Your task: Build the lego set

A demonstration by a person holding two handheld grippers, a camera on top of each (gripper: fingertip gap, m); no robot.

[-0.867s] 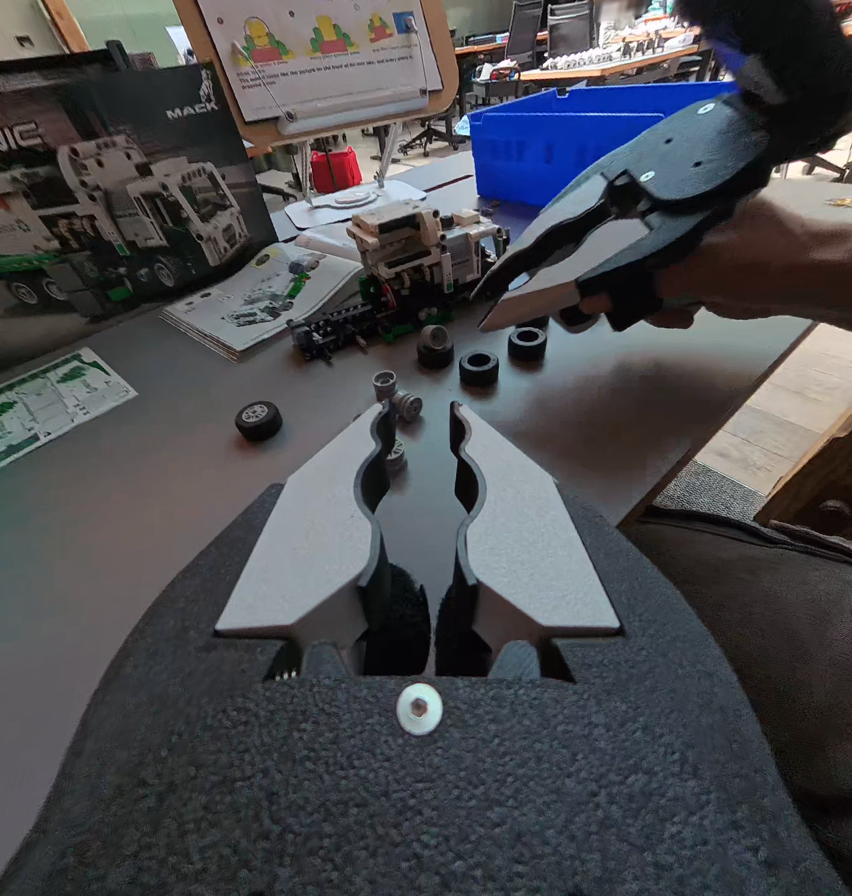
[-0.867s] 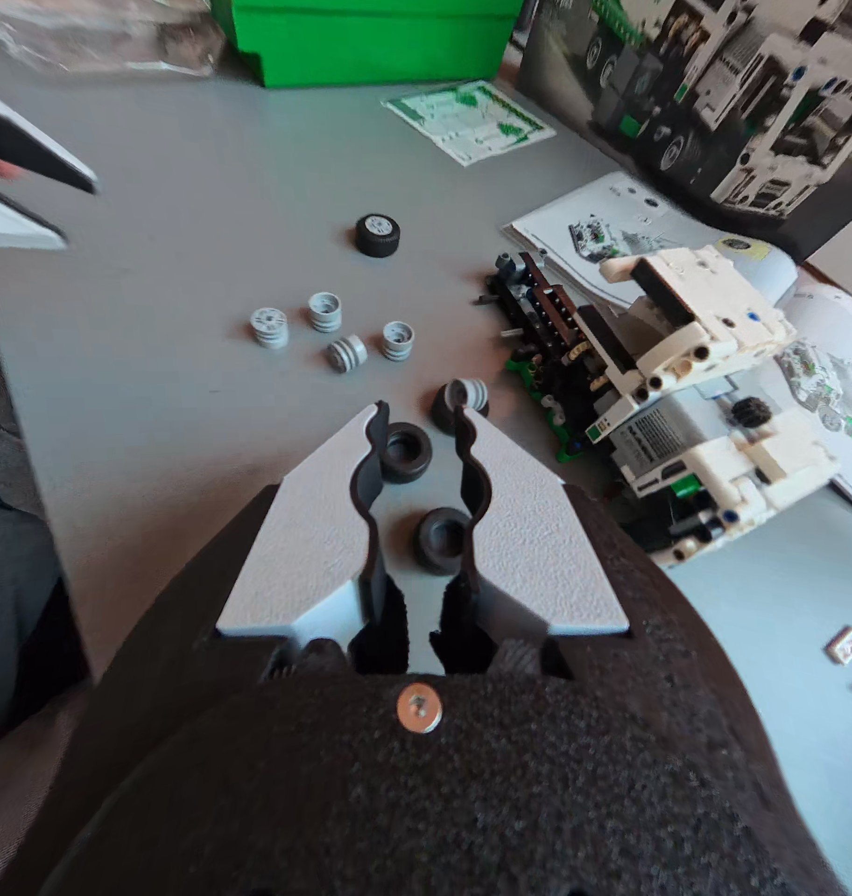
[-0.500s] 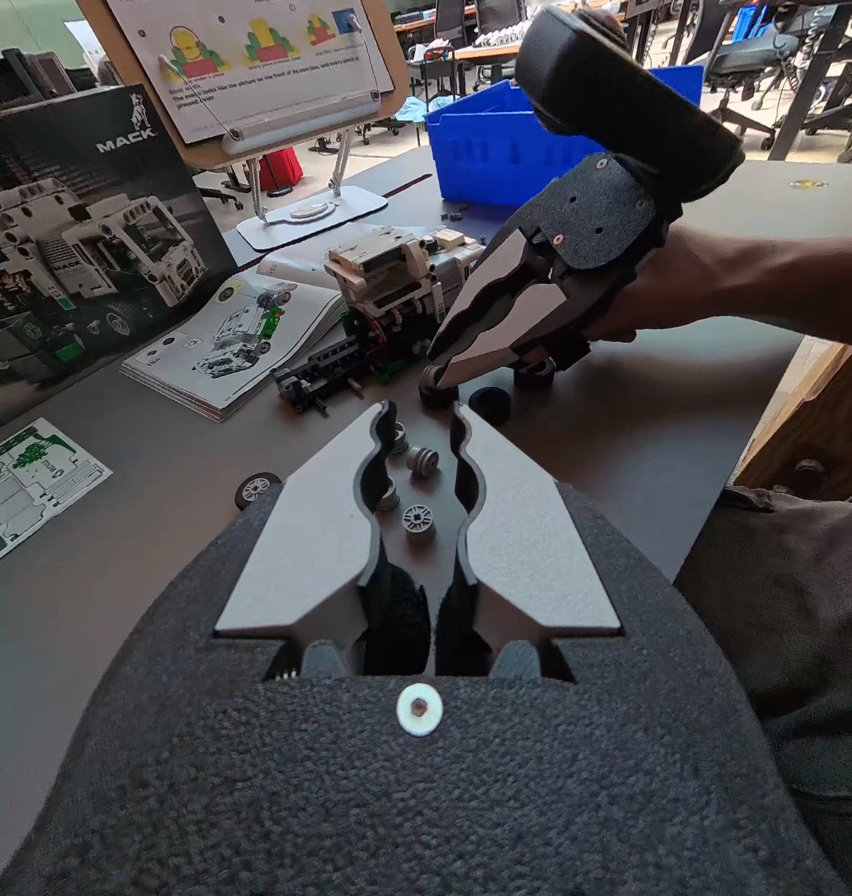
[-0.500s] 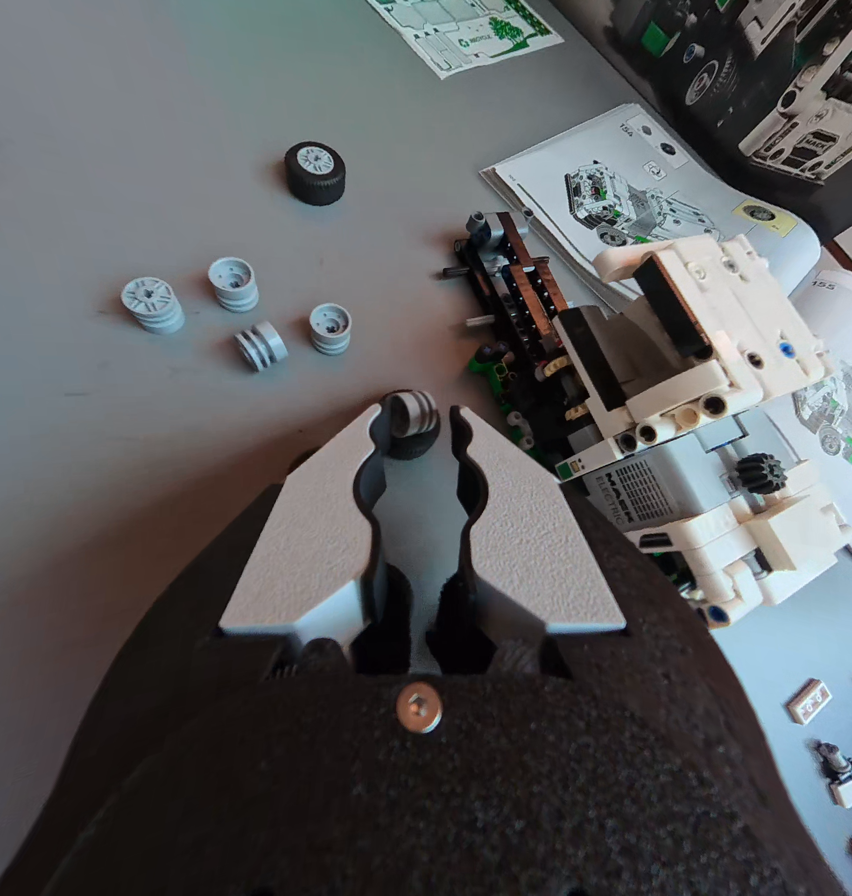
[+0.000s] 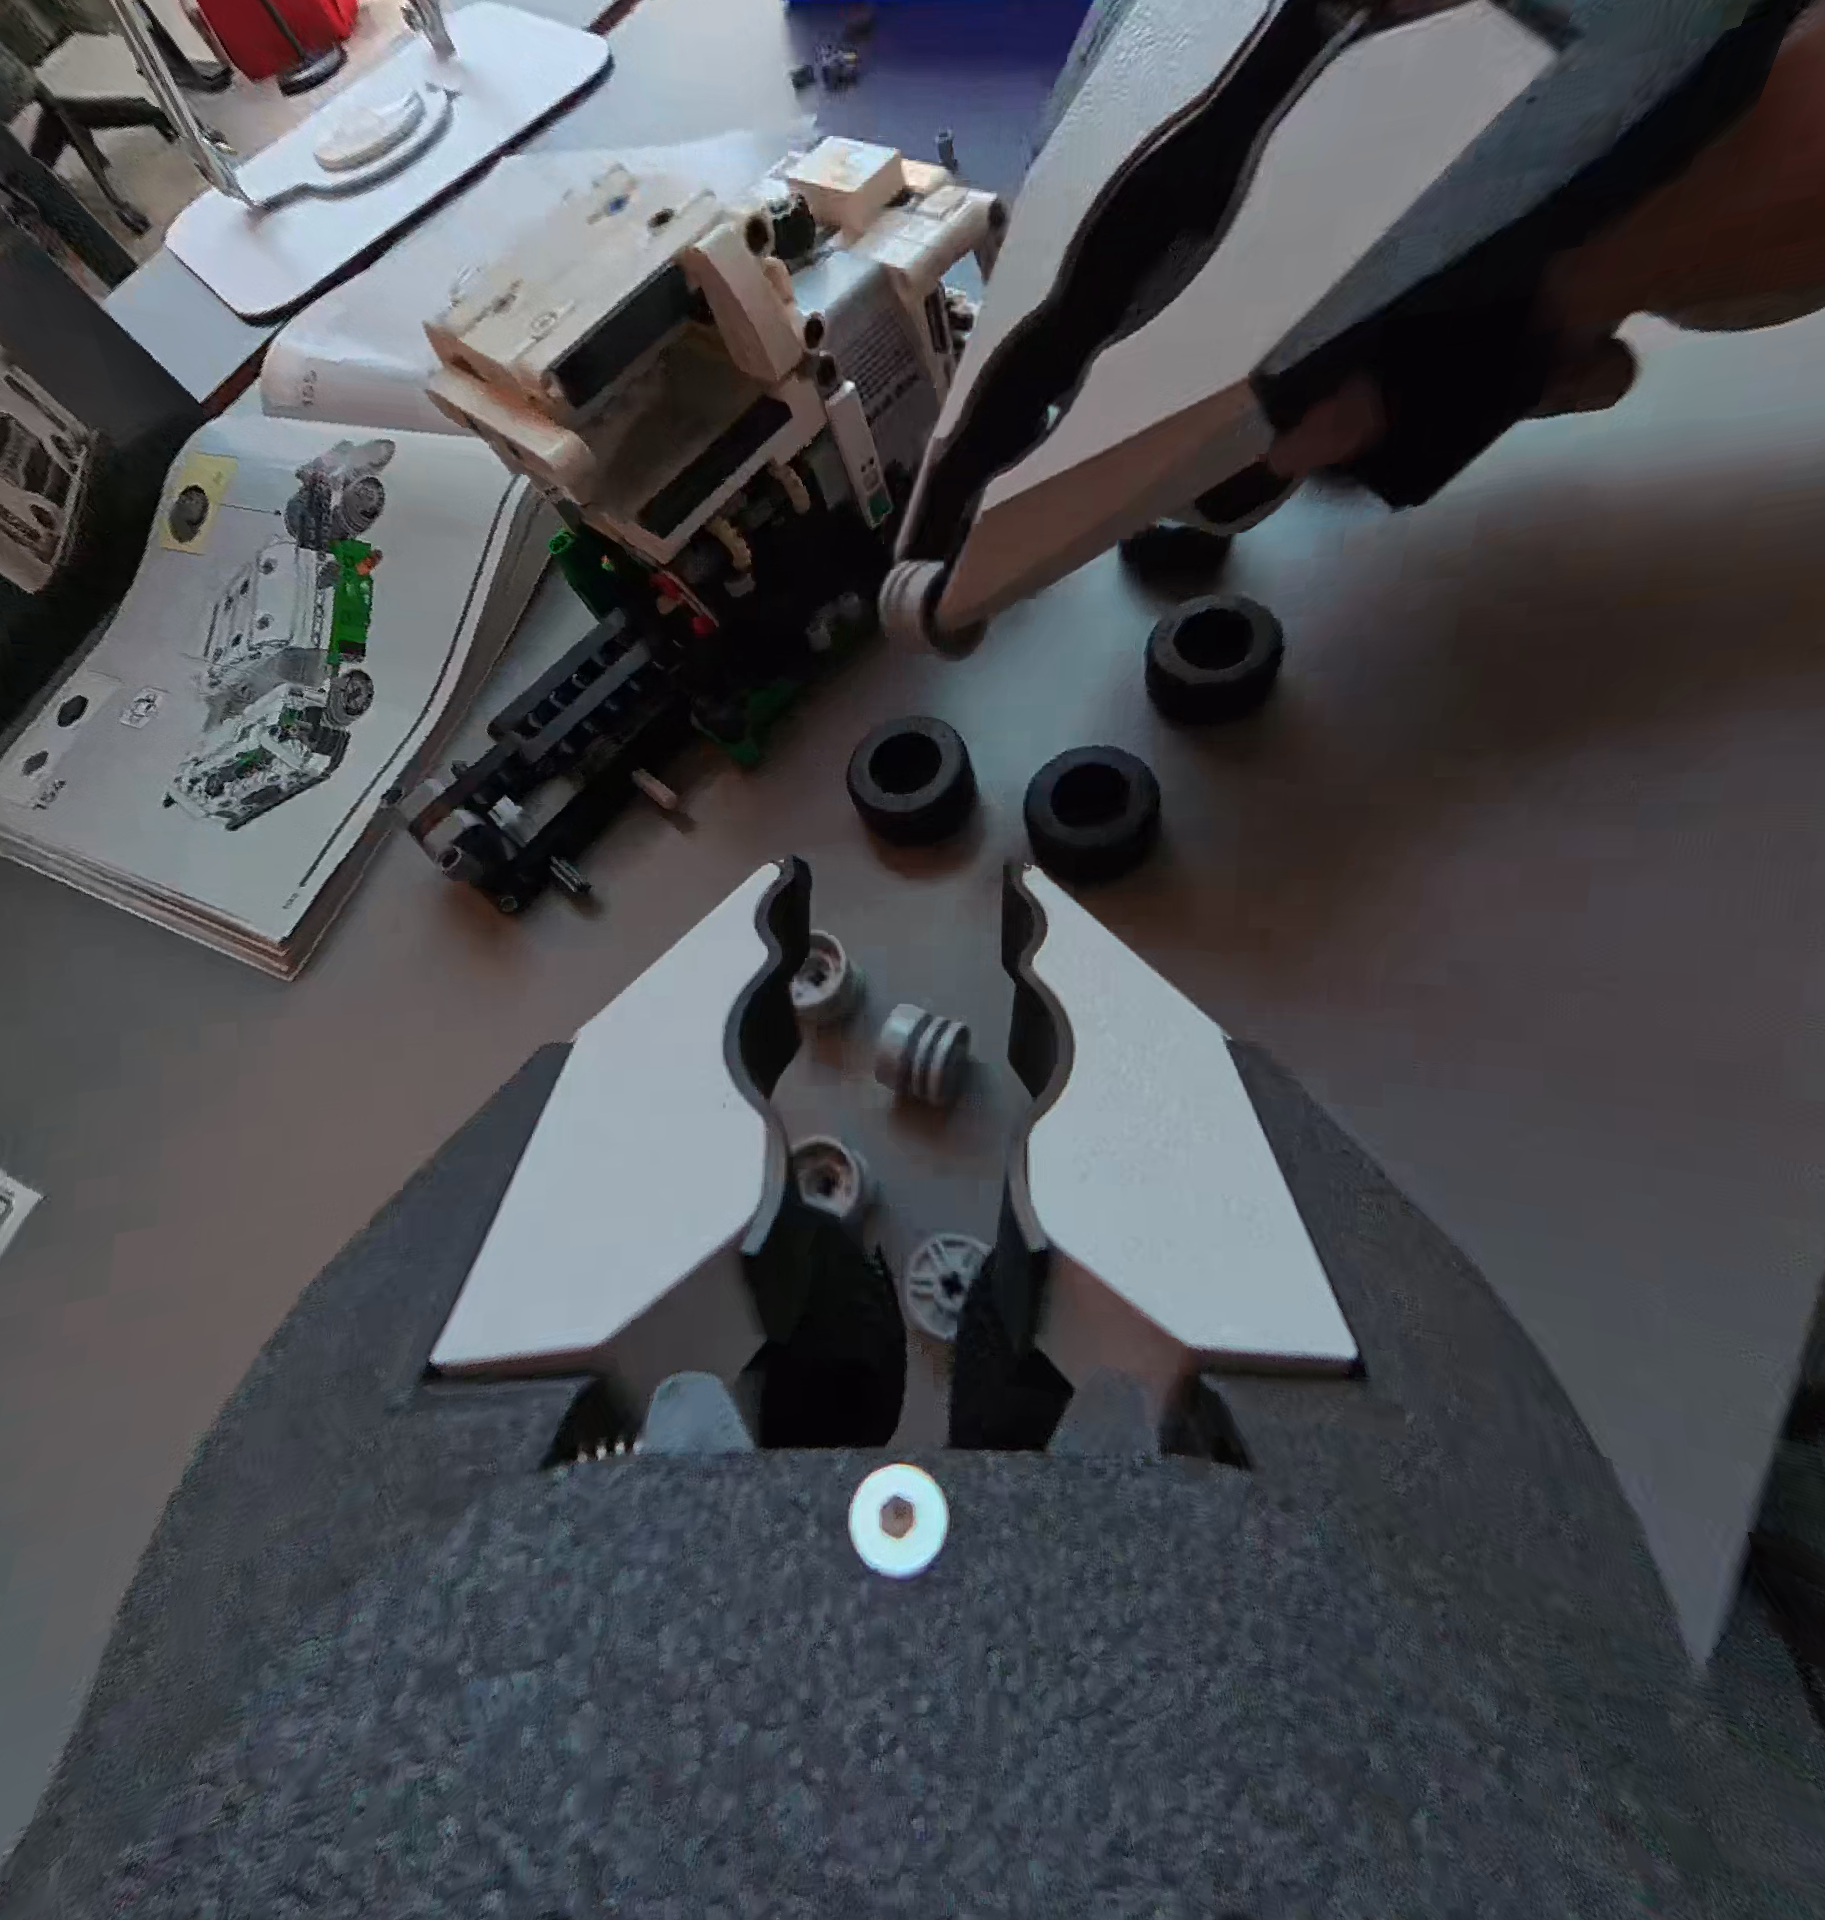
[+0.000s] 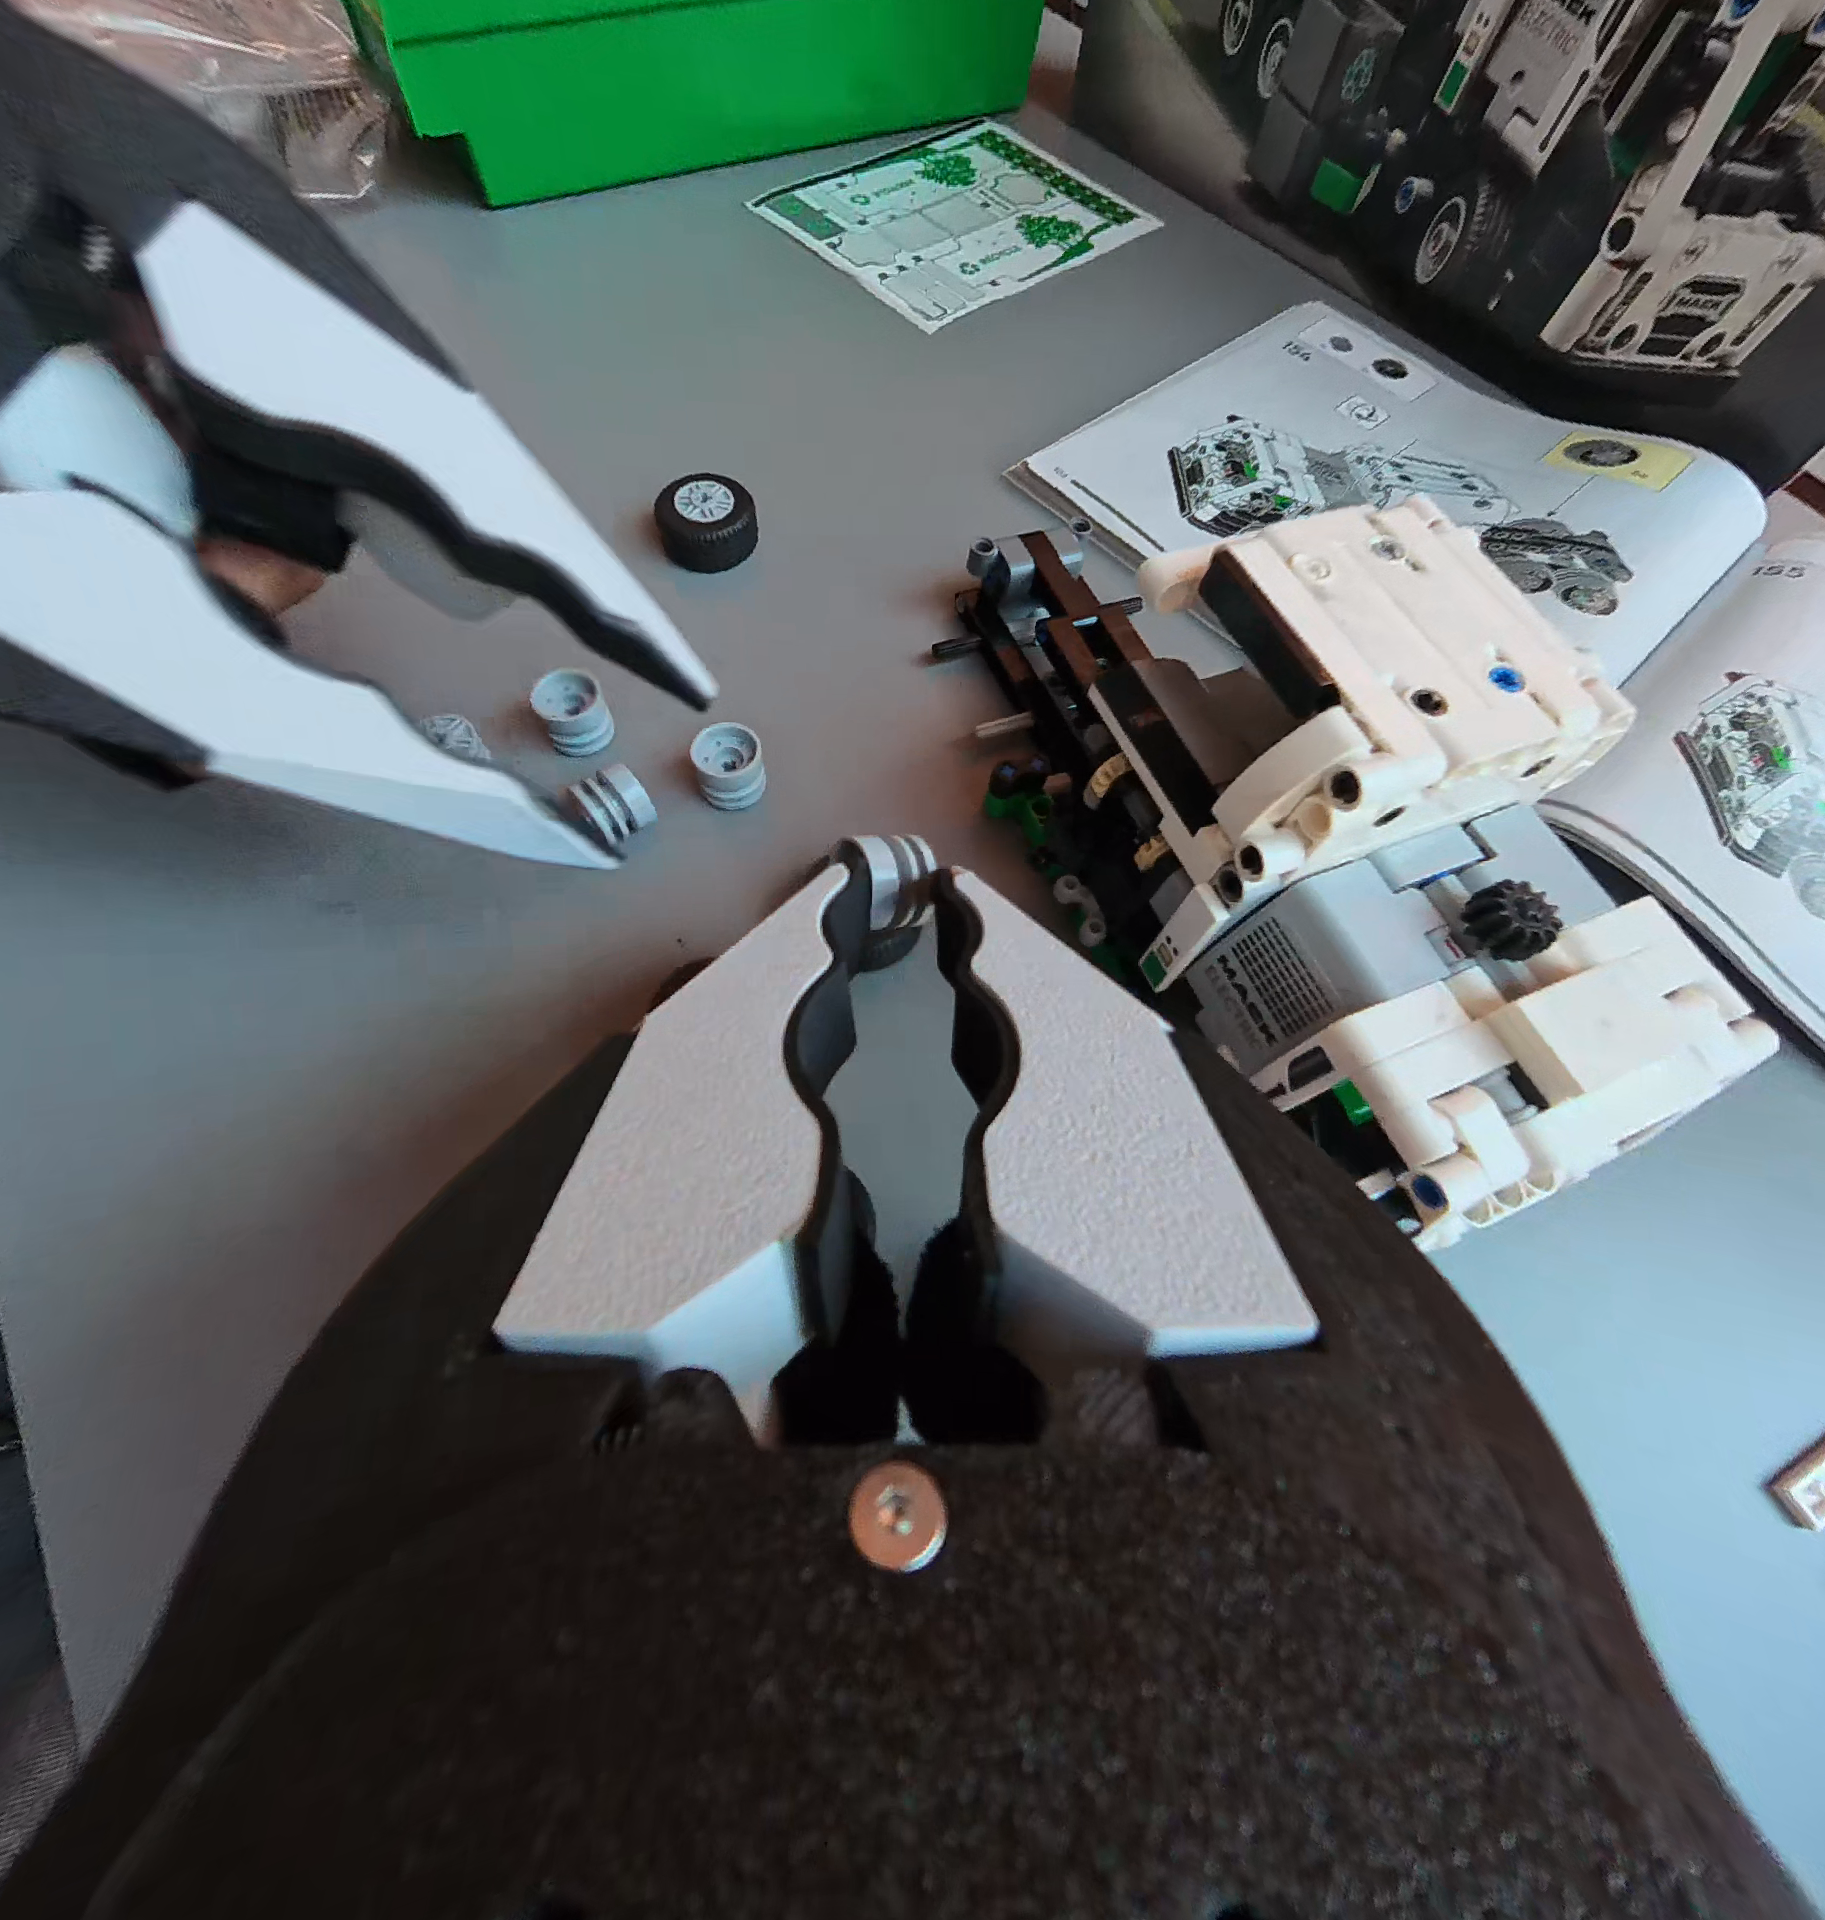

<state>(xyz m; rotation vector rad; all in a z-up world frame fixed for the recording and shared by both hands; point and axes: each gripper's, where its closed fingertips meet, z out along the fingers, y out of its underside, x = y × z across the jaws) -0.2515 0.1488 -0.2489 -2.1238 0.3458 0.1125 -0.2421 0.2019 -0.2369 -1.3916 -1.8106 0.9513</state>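
A small grey ribbed wheel hub point(image 6: 895, 875) is pinched between the tips of the right gripper point(image 6: 892, 883), whose fingers are clenched on it just above the grey tabletop point(image 6: 264, 1039); a dark tyre appears to sit around the hub's lower part, though it is mostly hidden. Beside it on the right lies the partly built white, black and green truck model point(image 6: 1355, 831), tipped on its side. The left gripper point(image 5: 903, 883) hangs with its fingers spread and released over four loose grey hubs point(image 5: 923, 1049), one lying on its side, the others partly covered by the fingers. Just beyond its tips sit three empty black tyres point(image 5: 908, 779), and a fourth shows partly behind the right gripper. One finished wheel point(image 6: 705, 520) lies apart. An open instruction booklet point(image 6: 1407, 436) lies behind the model, with a sticker sheet point(image 6: 949, 218), a green bin point(image 6: 700, 83) and the set's box point(image 6: 1562, 156) farther back.
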